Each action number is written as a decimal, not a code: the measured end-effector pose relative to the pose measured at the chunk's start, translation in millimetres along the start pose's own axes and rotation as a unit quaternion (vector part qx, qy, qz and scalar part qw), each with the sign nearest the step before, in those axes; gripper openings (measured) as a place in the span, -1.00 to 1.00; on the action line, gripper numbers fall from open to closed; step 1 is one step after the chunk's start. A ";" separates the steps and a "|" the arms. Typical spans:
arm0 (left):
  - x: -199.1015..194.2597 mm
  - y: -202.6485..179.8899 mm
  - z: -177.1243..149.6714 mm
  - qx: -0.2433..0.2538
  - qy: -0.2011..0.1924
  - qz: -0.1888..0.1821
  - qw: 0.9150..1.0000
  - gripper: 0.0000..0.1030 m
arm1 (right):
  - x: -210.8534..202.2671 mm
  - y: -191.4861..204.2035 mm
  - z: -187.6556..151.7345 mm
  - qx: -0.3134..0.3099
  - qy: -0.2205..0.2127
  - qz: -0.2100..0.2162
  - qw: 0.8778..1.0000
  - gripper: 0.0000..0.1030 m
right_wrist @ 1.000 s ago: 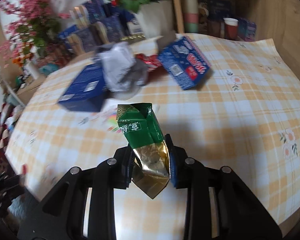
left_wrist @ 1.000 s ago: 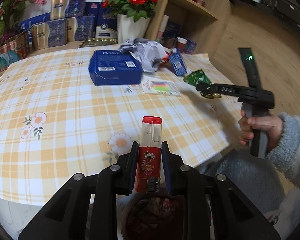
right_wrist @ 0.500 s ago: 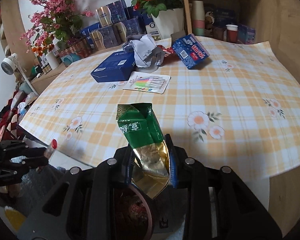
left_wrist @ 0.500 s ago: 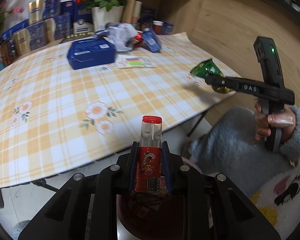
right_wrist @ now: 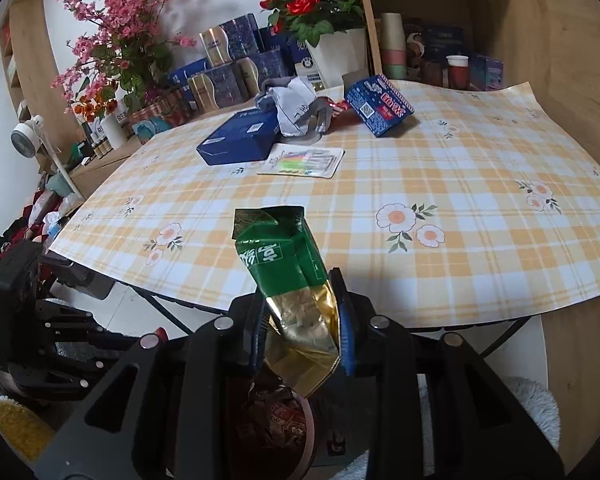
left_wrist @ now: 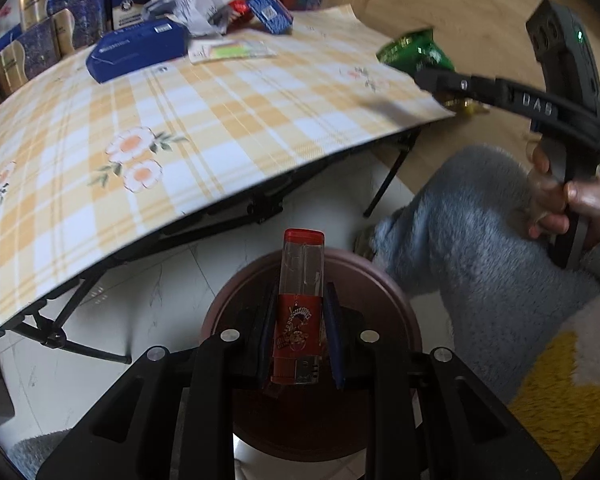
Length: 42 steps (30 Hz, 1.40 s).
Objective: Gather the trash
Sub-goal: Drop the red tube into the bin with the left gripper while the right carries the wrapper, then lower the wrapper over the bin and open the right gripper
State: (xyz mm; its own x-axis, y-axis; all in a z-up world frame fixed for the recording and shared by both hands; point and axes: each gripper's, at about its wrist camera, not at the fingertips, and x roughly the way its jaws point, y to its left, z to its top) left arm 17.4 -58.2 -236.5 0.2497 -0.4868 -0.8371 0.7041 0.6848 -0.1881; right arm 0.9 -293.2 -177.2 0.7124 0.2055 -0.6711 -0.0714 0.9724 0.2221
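Left hand-held gripper (left_wrist: 298, 332) angled down over bin (left_wrist: 384, 284), clamping lighter (left_wrist: 300, 308); right hand-held gripper (right_wrist: 302, 328) pinches green packet (right_wrist: 280, 256).

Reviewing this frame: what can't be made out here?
- Bin: the left hand-held gripper and lighter hide its inside in the left wrist view.
- Green wrapper: motion-blurred in the left wrist view, print unreadable.
- Shelf items: too small to identify in the right wrist view.

"DAS" — white letters on the right gripper (left_wrist: 436, 78) arm
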 end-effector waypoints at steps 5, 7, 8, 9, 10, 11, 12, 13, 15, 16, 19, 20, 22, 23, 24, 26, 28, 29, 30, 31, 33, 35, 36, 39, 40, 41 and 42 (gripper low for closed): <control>7.0 -3.4 -1.3 0.008 0.013 0.000 1.000 -0.57 | 3.5 -2.5 0.4 0.009 0.004 0.009 1.000 -0.39; 7.2 -6.4 -1.6 0.012 0.013 0.001 1.000 -0.57 | 4.2 -1.6 -0.1 0.009 0.006 0.011 1.000 -0.39; 7.0 -7.0 -1.6 0.013 0.012 0.001 1.000 -0.57 | 5.0 -1.2 -0.3 0.008 0.008 0.012 1.000 -0.39; 6.5 -7.2 -1.8 0.013 0.011 0.001 1.000 -0.57 | 5.6 -0.9 -0.5 0.008 0.009 0.013 1.000 -0.39; 5.4 -6.8 -1.7 0.012 0.007 0.000 1.000 -0.57 | 6.4 -0.5 -0.5 0.007 0.011 0.015 1.000 -0.39; 3.6 -6.3 -1.0 0.010 0.002 -0.002 1.000 -0.55 | 6.7 -0.3 -0.7 0.007 0.012 0.018 1.000 -0.39; 0.4 -5.1 -0.3 0.006 -0.007 0.000 1.000 -0.53 | 6.9 0.0 -0.9 0.007 0.013 0.021 1.000 -0.39; -3.1 -4.1 0.0 0.002 -0.016 0.001 1.000 -0.44 | 7.0 0.9 -1.1 0.006 0.014 0.028 0.999 -0.39; -13.2 -0.6 0.8 -0.009 -0.045 0.005 0.999 -0.18 | 7.3 3.9 -1.7 0.001 0.016 0.044 0.999 -0.39; -19.3 1.4 0.8 -0.017 -0.061 0.008 0.998 -0.03 | 8.0 5.4 -1.7 -0.002 0.019 0.049 0.999 -0.39; -37.9 8.8 1.8 -0.041 -0.108 0.029 0.993 0.39 | 11.5 13.9 -3.1 -0.020 0.030 0.065 0.997 -0.39; -43.4 11.4 1.4 -0.049 -0.123 0.036 0.991 0.53 | 13.0 17.6 -3.7 -0.027 0.035 0.070 0.997 -0.39; -56.1 18.1 0.2 -0.068 -0.153 0.053 0.984 0.69 | 16.4 26.3 -5.6 -0.046 0.047 0.080 0.995 -0.39; -61.5 22.0 -0.7 -0.080 -0.166 0.065 0.981 0.79 | 18.3 30.7 -6.7 -0.055 0.053 0.084 0.993 -0.39; -65.1 25.4 -1.3 -0.089 -0.174 0.074 0.978 0.81 | 19.7 34.1 -7.9 -0.063 0.058 0.088 0.992 -0.39; -69.8 31.9 -1.4 -0.106 -0.184 0.086 0.973 0.85 | 24.4 45.5 -11.3 -0.088 0.074 0.095 0.989 -0.39; -73.1 40.0 -2.4 -0.127 -0.190 0.092 0.969 0.87 | 28.3 55.9 -15.5 -0.111 0.088 0.100 0.985 -0.39; -73.3 43.3 -2.3 -0.135 -0.191 0.094 0.968 0.87 | 30.6 61.8 -17.8 -0.124 0.096 0.103 0.982 -0.39; -74.2 47.7 -2.7 -0.147 -0.193 0.098 0.965 0.87 | 33.0 67.5 -20.2 -0.136 0.104 0.107 0.979 -0.39; -75.1 51.5 -3.1 -0.155 -0.193 0.100 0.964 0.88 | 34.8 71.2 -22.0 -0.145 0.110 0.109 0.977 -0.39; -76.2 57.2 -5.6 -0.170 -0.195 0.102 0.961 0.88 | 39.1 80.8 -27.2 -0.167 0.125 0.114 0.971 -0.39; -77.0 62.6 -7.9 -0.185 -0.197 0.102 0.957 0.88 | 42.4 87.3 -31.2 -0.182 0.137 0.116 0.967 -0.39; -77.9 65.3 -9.2 -0.193 -0.199 0.103 0.955 0.88 | 43.0 89.1 -32.9 -0.186 0.141 0.117 0.965 -0.39; -80.1 72.4 -12.3 -0.214 -0.201 0.102 0.950 0.88 | 46.7 95.8 -38.4 -0.203 0.155 0.119 0.959 -0.38; -80.6 74.6 -13.2 -0.219 -0.202 0.102 0.949 0.88 | 47.9 97.1 -39.8 -0.207 0.159 0.119 0.958 -0.38; -81.0 77.0 -14.3 -0.225 -0.202 0.102 0.948 0.88 | 48.7 98.3 -40.8 -0.210 0.162 0.119 0.957 -0.38; -81.2 77.9 -14.8 -0.228 -0.203 0.101 0.947 0.88 | 49.5 99.5 -41.7 -0.213 0.165 0.118 0.956 -0.35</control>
State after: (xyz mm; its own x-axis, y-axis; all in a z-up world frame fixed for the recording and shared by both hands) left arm 42.2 42.6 -190.8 0.6489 -0.4251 -0.6310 0.2769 0.9044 -0.3246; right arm 0.0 -181.7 -217.9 0.3867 0.3801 -0.8402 -0.5310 0.8367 0.1341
